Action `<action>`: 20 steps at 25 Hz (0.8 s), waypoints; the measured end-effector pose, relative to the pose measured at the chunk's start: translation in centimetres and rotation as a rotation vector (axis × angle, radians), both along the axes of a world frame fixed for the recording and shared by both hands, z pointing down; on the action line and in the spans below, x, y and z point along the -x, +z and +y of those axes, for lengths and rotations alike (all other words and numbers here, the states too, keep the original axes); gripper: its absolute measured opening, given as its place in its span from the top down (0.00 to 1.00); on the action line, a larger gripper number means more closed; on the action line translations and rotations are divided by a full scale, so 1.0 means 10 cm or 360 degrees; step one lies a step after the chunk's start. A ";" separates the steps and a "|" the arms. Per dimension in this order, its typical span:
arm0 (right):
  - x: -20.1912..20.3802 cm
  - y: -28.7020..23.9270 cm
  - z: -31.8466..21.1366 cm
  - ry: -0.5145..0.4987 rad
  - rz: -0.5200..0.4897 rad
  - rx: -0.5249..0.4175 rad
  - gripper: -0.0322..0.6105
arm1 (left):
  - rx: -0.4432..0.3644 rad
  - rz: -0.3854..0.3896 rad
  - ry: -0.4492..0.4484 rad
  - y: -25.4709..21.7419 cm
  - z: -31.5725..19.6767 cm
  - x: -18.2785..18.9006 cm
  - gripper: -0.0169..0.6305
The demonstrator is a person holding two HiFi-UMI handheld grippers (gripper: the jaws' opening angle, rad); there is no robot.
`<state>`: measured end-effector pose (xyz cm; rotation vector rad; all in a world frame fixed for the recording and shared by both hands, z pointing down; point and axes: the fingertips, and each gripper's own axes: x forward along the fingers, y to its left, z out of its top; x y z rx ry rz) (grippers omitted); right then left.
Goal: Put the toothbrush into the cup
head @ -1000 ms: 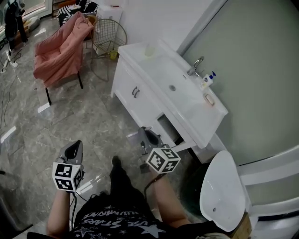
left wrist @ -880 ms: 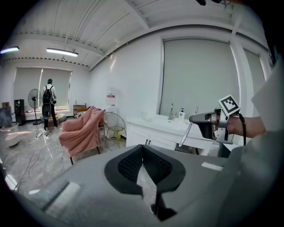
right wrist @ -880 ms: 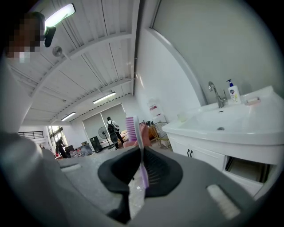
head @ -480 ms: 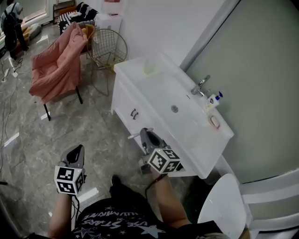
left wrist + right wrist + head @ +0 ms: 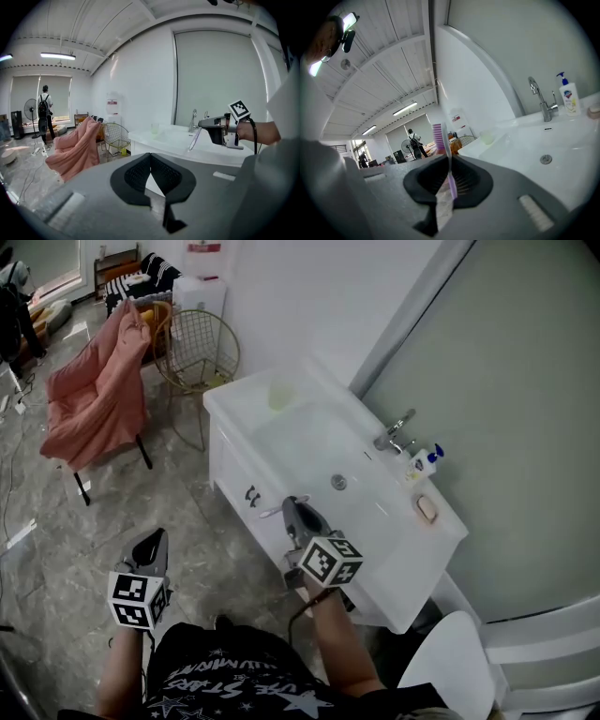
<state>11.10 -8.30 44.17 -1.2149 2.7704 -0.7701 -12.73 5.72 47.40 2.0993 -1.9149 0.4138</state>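
Toothbrush gripped, cup far across the counter
The right claw was clamped on the toothbrush, bristles up, above the front edge of the counter. The cup stood at its far corner, well apart. The left claw was closed, empty.

We see a grey marble floor, a white vanity cabinet against a white wall, a chair draped in pink cloth, a gold wire chair beside it, and ceiling strip lights lit overhead.
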 end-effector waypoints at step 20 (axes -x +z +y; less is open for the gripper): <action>0.01 0.05 -0.94 0.0136 0.0003 0.0021 0.91 | 0.0017 0.0063 0.0158 0.08 -1.24 0.02 0.96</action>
